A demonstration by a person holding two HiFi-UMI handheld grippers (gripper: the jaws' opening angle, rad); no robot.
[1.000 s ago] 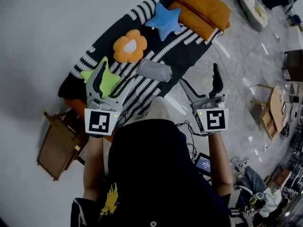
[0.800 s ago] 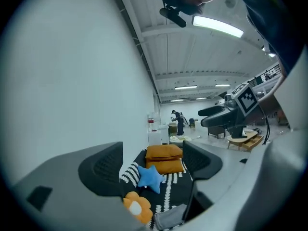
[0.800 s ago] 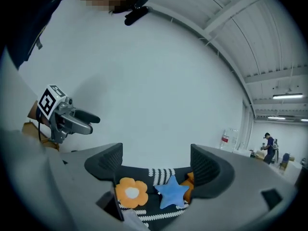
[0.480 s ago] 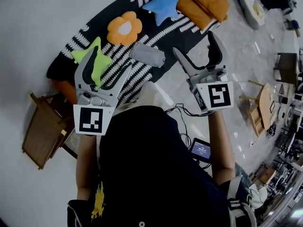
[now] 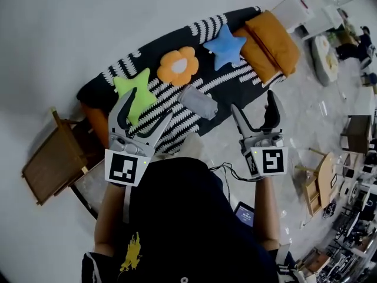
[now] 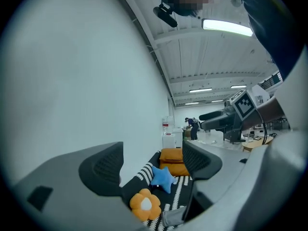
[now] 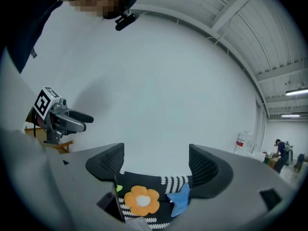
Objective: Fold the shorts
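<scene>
The grey shorts (image 5: 198, 102) are seen lying on the striped black-and-white cover (image 5: 241, 81), ahead of and between both tools. The left tool (image 5: 148, 105) is held released and empty. The right tool (image 5: 253, 101), whose jaws have just been closing a little, is likewise released, with nothing between them.

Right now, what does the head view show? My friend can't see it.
The left gripper and right gripper, both open and empty, point toward a striped cover where a grey bundle, probably the shorts, lies. The right one's jaws have just been closing slightly. A green star cushion and orange flower cushion sit behind.
</scene>
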